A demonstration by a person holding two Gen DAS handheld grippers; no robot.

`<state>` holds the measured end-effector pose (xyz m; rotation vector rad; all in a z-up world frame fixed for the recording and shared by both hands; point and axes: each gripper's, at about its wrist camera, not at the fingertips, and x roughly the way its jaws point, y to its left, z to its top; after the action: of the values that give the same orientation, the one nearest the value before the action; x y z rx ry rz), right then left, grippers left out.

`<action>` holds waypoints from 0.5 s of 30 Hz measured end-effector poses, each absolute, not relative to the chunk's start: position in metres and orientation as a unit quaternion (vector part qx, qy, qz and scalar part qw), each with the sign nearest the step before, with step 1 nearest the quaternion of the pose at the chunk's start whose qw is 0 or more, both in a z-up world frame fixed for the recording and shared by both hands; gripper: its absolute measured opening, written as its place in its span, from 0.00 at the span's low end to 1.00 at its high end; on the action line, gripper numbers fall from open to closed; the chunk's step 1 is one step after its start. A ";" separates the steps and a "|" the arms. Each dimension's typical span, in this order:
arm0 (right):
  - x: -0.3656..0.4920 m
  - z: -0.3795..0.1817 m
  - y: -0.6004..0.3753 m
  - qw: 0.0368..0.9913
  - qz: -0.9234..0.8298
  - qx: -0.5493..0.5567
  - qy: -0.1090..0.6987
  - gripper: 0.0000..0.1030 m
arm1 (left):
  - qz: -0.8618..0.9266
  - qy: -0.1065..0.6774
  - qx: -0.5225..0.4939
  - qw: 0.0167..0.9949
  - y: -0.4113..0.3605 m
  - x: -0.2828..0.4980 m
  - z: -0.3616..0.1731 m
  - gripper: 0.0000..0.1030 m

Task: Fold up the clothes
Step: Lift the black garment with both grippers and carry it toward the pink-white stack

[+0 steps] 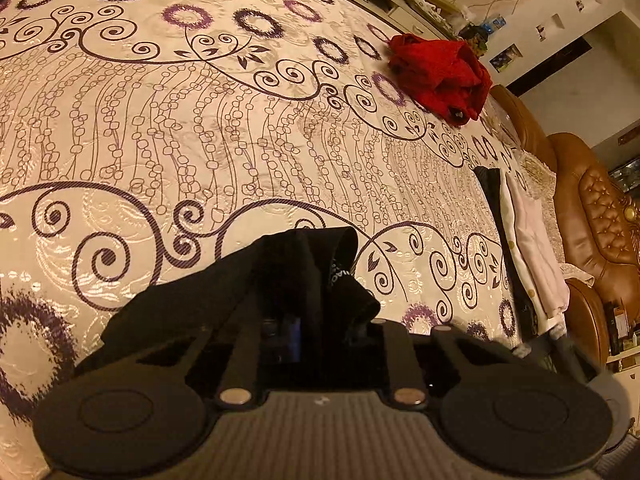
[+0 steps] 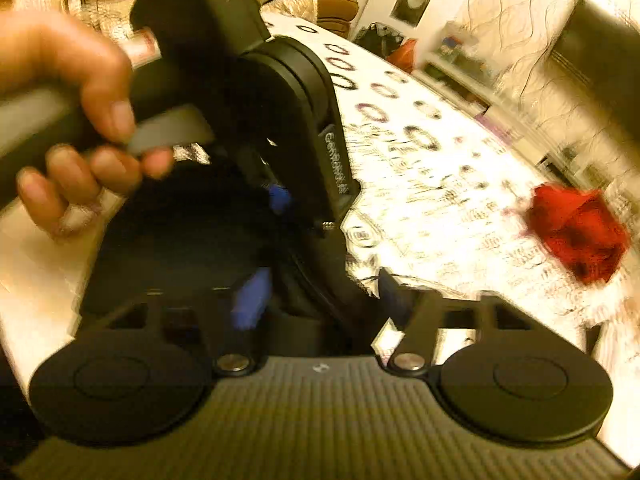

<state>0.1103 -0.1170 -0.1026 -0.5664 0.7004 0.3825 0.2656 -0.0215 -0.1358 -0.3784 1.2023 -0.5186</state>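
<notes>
Left wrist view: the bed (image 1: 240, 128), under a swirl-patterned cover, fills the scene ahead of the left hand-held gripper (image 1: 304, 320). Far ahead and to its right lies a crumpled red garment (image 1: 440, 72), with paler folded clothes (image 1: 532, 248) nearer along the right edge, probably set aside as done. The gripper's fingers are pressed together, pinching a black garment (image 1: 280, 276) so it bunches forward (long axis unclear). In the blurred right view, the right hand-held gripper (image 2: 320, 300) stands spread, pinching nothing, just beside the person's hand (image 2: 76, 120).
</notes>
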 end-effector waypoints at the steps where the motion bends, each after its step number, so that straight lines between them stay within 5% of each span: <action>1: 0.108 -0.103 -0.114 0.879 0.181 -0.298 0.326 0.80 | -0.240 0.556 -0.175 0.776 -0.021 0.266 -0.136 0.22; 4: 0.115 -0.103 -0.108 0.864 0.193 -0.328 0.331 0.83 | -0.242 0.555 -0.177 0.776 -0.021 0.267 -0.136 0.21; 10: 0.166 -0.104 -0.118 0.824 0.266 -0.213 0.452 0.82 | -0.245 0.556 -0.175 0.775 -0.021 0.267 -0.135 0.21; 14: 0.182 -0.106 -0.127 0.808 0.265 -0.175 0.496 0.33 | -0.252 0.552 -0.167 0.777 -0.021 0.265 -0.132 0.25; 15: 0.184 -0.106 -0.130 0.807 0.259 -0.169 0.504 0.30 | -0.254 0.550 -0.168 0.778 -0.019 0.263 -0.131 0.31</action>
<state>0.1835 -0.1304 -0.1062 -0.3608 1.0784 0.5540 0.2629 -0.0193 -0.1307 -0.3636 1.1888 -0.5496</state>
